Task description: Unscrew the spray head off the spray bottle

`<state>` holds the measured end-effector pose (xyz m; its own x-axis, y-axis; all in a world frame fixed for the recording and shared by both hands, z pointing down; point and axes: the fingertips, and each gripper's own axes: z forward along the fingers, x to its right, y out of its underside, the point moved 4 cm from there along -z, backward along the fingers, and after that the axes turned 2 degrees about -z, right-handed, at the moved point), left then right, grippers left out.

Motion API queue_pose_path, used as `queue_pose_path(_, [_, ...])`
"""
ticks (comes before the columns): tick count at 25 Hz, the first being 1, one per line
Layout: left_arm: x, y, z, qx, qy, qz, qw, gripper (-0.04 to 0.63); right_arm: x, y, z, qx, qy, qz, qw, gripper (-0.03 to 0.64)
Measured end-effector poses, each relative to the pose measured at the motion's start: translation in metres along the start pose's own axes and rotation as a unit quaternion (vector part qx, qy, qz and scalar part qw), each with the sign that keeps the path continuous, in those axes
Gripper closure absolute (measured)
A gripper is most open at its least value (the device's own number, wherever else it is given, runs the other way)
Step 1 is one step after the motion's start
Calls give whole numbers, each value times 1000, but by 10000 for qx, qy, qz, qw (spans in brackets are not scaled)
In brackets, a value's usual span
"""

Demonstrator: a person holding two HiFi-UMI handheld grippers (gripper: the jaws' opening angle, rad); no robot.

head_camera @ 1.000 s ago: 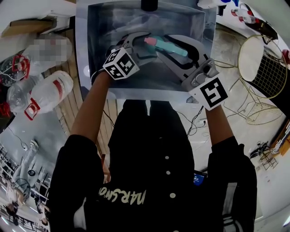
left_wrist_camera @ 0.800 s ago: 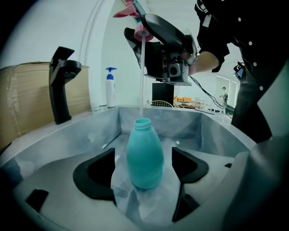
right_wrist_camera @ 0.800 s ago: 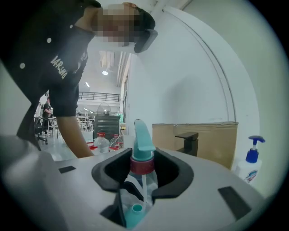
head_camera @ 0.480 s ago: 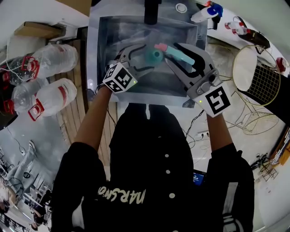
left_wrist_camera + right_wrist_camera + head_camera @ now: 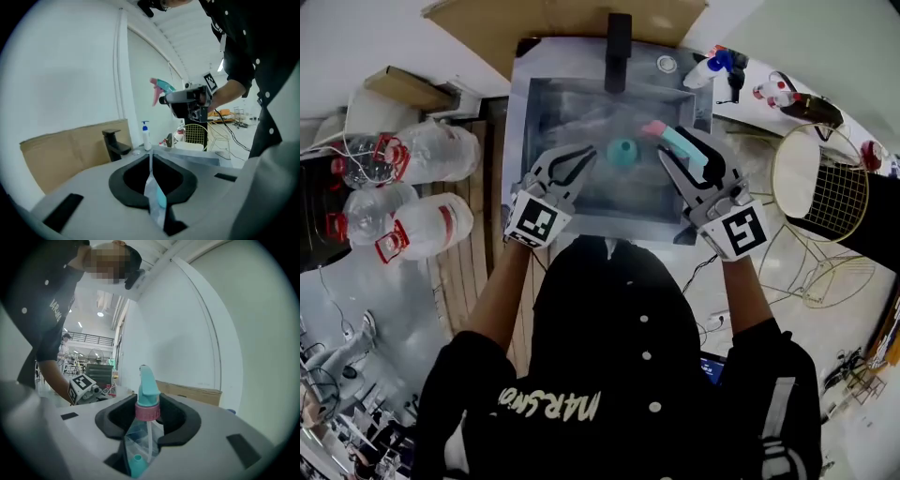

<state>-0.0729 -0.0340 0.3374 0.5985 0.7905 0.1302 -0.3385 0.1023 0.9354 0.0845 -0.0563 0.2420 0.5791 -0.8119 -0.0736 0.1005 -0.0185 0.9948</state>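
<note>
The teal spray bottle (image 5: 622,152) lies loose in the steel sink (image 5: 517,122), its neck toward me. My right gripper (image 5: 682,155) is shut on the spray head (image 5: 672,140), which is off the bottle. In the right gripper view the jaws clamp the head's pink collar (image 5: 147,411), the teal trigger stands above and the dip tube (image 5: 149,439) hangs free. My left gripper (image 5: 579,161) hovers over the sink's left half, apart from the bottle. Its jaws are closing with nothing between them; in the left gripper view only a thin slit remains at the left gripper (image 5: 150,161).
A black faucet (image 5: 619,37) stands at the sink's far rim. Large water jugs (image 5: 417,220) lie on the floor at left. Spray bottles (image 5: 719,66) stand on the counter at the upper right. A gold wire stool (image 5: 825,155) is to the right.
The left gripper has let go of the teal bottle, which now lies in the sink. Its jaws have come together and it has drawn back. The right gripper still holds the spray head.
</note>
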Motion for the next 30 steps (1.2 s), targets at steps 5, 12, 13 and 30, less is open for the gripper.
queue_pose_path(5, [-8,-49,-47,236,-445,-53,9987,569,0,-28,-26,46,324,-23,9995,456])
queue_pose_path(12, [-21,-93,-96,562,-1211,-1125,9846,571,6,-57,-62,76,942,111,9955,456])
queue_pose_path(13, [-21,-97,-101,575,-1283,-1184,9830,569,6,-60,-67,77,1021,144,9946,456])
queue_pose_path(30, [-2,-123,-123,627,-1612,-908,9807,571,-7,-65,-107,56,1710,228,9850,457])
